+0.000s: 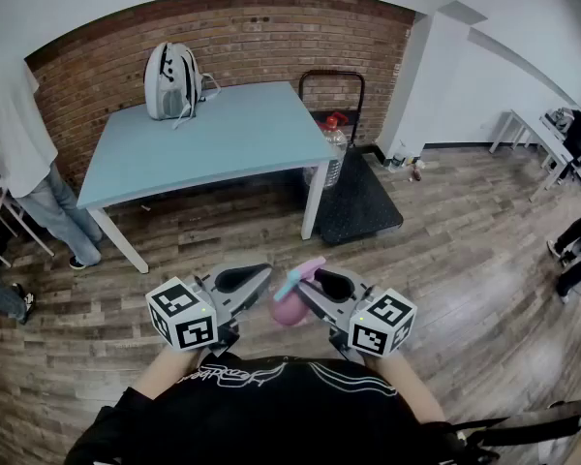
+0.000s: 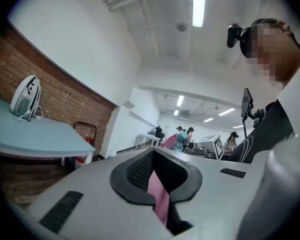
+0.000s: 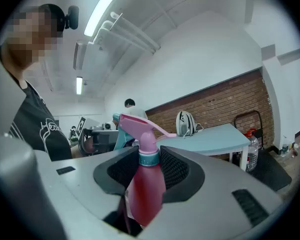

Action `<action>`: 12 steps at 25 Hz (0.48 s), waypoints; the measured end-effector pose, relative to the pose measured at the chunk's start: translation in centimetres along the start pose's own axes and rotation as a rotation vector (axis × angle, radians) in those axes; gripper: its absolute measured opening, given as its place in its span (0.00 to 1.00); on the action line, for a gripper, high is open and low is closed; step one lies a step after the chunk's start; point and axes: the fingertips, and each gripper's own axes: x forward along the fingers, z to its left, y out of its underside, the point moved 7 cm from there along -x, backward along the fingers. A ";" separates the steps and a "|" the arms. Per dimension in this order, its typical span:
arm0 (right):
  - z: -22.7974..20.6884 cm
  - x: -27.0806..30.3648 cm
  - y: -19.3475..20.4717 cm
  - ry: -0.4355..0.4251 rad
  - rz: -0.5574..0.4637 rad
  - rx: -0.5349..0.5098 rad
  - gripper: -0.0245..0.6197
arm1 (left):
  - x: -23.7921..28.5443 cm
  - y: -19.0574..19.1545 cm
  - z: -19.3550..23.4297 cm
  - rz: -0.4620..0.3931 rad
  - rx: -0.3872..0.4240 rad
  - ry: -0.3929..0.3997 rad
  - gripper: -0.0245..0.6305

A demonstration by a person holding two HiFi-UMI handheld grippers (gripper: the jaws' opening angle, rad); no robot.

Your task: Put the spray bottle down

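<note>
Not done: the right hand-held gripper [image 3: 145, 156] clamps the spray bottle [image 3: 142, 189] at lower centre, well apart from the desk [image 1: 223, 143]. The left hand-held gripper [image 2: 154, 156] has its jaws together. Setting-down remains.

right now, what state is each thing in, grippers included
spray bottle: upright, held at the neck, not yet put down
right gripper: fingers closed on the spray bottle
left gripper: fingers closed on a thin pink strip; what it is, unclear
backpack: standing upright on the blue table
water jug: upright, red cap on
</note>
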 end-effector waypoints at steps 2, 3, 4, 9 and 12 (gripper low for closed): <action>-0.2 -0.5 0.2 0.016 -0.011 0.002 0.25 | 0.2 0.4 -0.3 0.009 -0.001 0.002 0.05; -0.2 -0.8 0.2 0.022 -0.017 0.002 0.25 | 0.3 0.6 -0.5 0.012 -0.001 0.003 0.05; -0.3 -1.0 0.3 0.026 -0.022 0.002 0.25 | 0.4 0.7 -0.6 0.014 -0.001 0.002 0.05; -0.4 -1.6 0.6 0.026 -0.024 0.007 0.25 | 0.7 0.9 -1.1 0.007 -0.006 -0.001 0.05; -0.7 -2.3 0.7 0.048 -0.022 0.013 0.25 | 0.8 1.1 -1.8 0.010 -0.012 -0.009 0.05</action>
